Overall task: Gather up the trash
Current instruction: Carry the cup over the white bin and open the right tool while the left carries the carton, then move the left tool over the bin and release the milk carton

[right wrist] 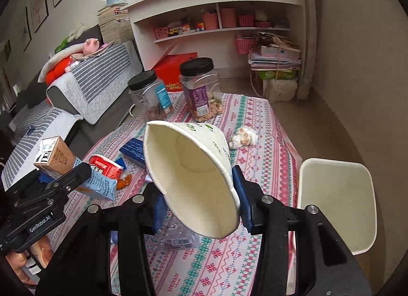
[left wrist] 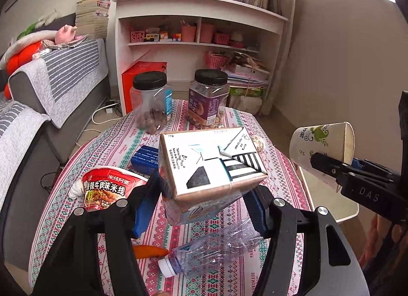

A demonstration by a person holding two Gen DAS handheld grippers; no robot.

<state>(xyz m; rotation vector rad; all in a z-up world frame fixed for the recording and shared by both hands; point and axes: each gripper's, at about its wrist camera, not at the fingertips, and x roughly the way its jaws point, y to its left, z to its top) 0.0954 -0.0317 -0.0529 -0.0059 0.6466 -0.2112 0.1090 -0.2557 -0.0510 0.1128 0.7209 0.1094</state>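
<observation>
My left gripper (left wrist: 204, 206) is shut on a brown and white drink carton (left wrist: 209, 163) and holds it above the table; the carton also shows in the right wrist view (right wrist: 54, 158). My right gripper (right wrist: 199, 209) is shut on a squashed white paper cup (right wrist: 193, 178) with green print, held above the table's right side; the cup also shows in the left wrist view (left wrist: 321, 148). On the patterned tablecloth (left wrist: 193, 280) lie a crushed clear plastic bottle (left wrist: 209, 252), a red instant noodle cup (left wrist: 104, 188), an orange wrapper (left wrist: 150, 251) and a crumpled tissue (right wrist: 243, 136).
A white bin (right wrist: 336, 201) stands open beside the table's right edge. Two black-lidded clear jars (left wrist: 150, 99) (left wrist: 209, 97) stand at the table's far end. A blue box (left wrist: 145, 158) lies mid-table. A sofa (left wrist: 51, 97) is on the left, a white shelf (left wrist: 199, 30) behind.
</observation>
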